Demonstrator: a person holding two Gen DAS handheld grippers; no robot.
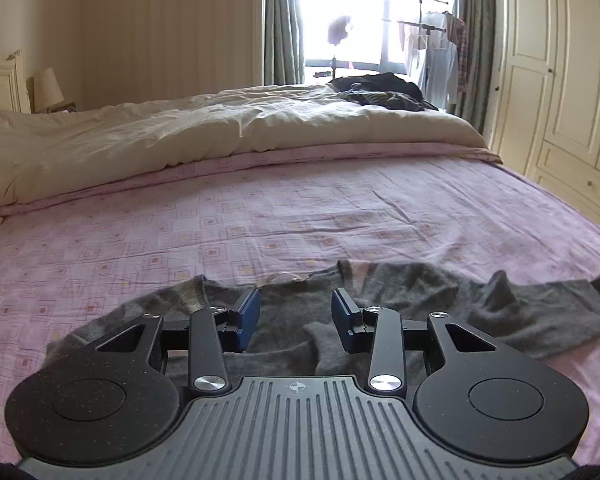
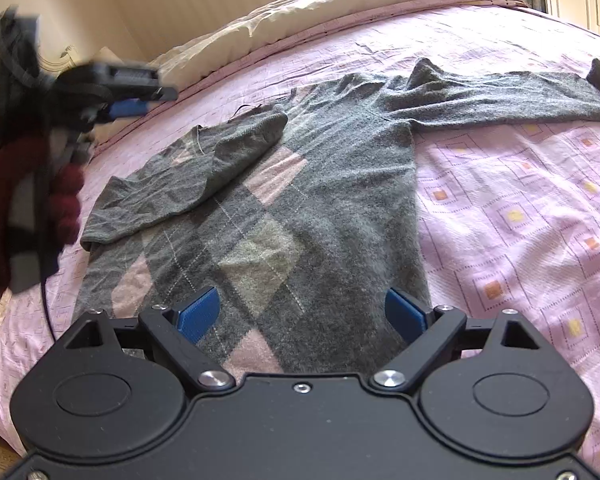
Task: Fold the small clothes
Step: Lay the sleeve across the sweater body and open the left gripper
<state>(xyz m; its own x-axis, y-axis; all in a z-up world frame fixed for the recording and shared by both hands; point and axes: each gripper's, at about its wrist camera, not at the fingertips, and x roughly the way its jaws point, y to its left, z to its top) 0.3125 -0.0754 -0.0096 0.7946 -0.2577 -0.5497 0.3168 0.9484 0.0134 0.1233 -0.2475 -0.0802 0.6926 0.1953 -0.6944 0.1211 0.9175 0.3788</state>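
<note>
Because the grey knitted argyle sweater with pale pink and light grey diamonds [image 2: 284, 216] is soft, light wool-like knit, you should expect it to sag, stretch and drape from any single pinch rather than hold a shape, so it looks best taken by a doubled edge such as the hem, a shoulder seam or a cuff. It lies front-up and mostly flat on the pink bedsheet printed with small squares [image 2: 520, 216], with one sleeve folded across the chest [image 2: 204, 176] and the other sleeve stretched out sideways over the sheet [image 2: 500, 96]. Your right gripper [image 2: 300, 316] hovers over the lower body of the sweater near the hem, its blue-padded jaws spread wide and holding nothing. Your left gripper [image 1: 296, 320] sits low over the upper part of the garment near the neckline, its blue-padded jaws also parted with only knit showing between them; in the right wrist view it appears blurred at the far left, held by a hand in a dark red fuzzy sleeve. The outstretched sleeve looks like the natural next hold: pinch it near the cuff, where the ribbing gives a firmer bite, and carry it low so the knit does not drag the body out of line. Beyond the sheet a cream rumpled duvet [image 1: 180, 136] lies bunched along the bed, with a heap of dark clothes [image 1: 384, 92] on its far end by the window
</note>
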